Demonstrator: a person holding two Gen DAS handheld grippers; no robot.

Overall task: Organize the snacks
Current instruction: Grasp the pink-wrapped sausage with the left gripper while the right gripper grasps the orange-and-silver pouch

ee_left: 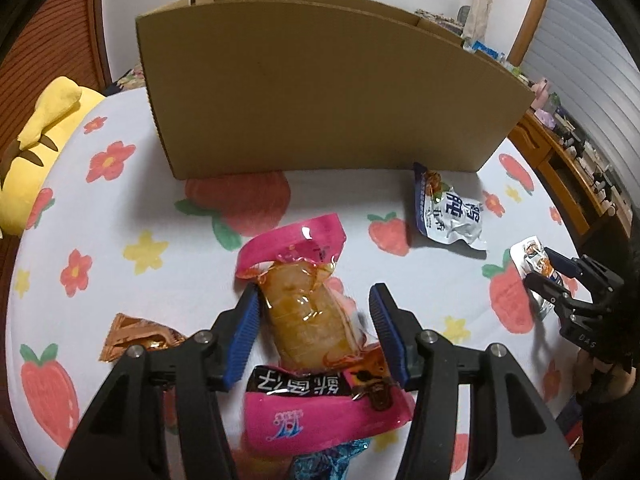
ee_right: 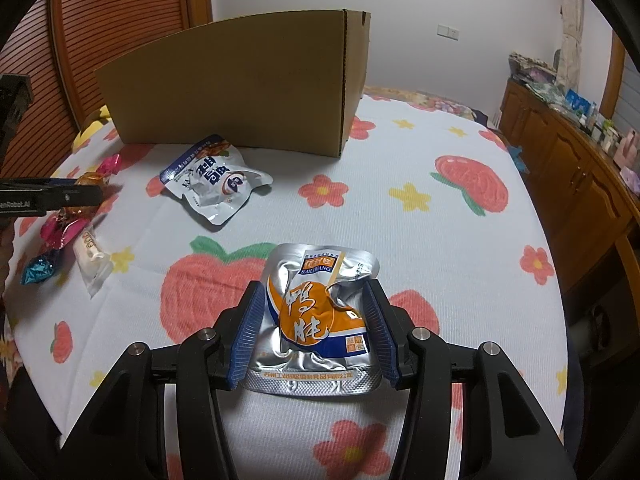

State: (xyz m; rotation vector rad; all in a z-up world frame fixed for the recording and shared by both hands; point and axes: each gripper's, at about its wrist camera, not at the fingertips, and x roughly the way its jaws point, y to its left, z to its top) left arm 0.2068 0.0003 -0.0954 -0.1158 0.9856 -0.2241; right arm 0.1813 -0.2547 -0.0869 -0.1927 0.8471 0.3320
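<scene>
Gripping orange pouch, right fingers

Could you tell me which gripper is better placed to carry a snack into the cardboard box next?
The right. The right gripper already clamps the orange foil pouch on both sides, while the left gripper merely straddles the pink packet with its jaws apart. The cardboard box stands ahead of both.

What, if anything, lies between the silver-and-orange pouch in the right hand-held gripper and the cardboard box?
Nothing visible blocks it. Between the silver-and-orange pouch and the cardboard box is open bedsheet. The blue-and-white pouch lies off to the left, near the box's front wall, beside the direct path.
</scene>
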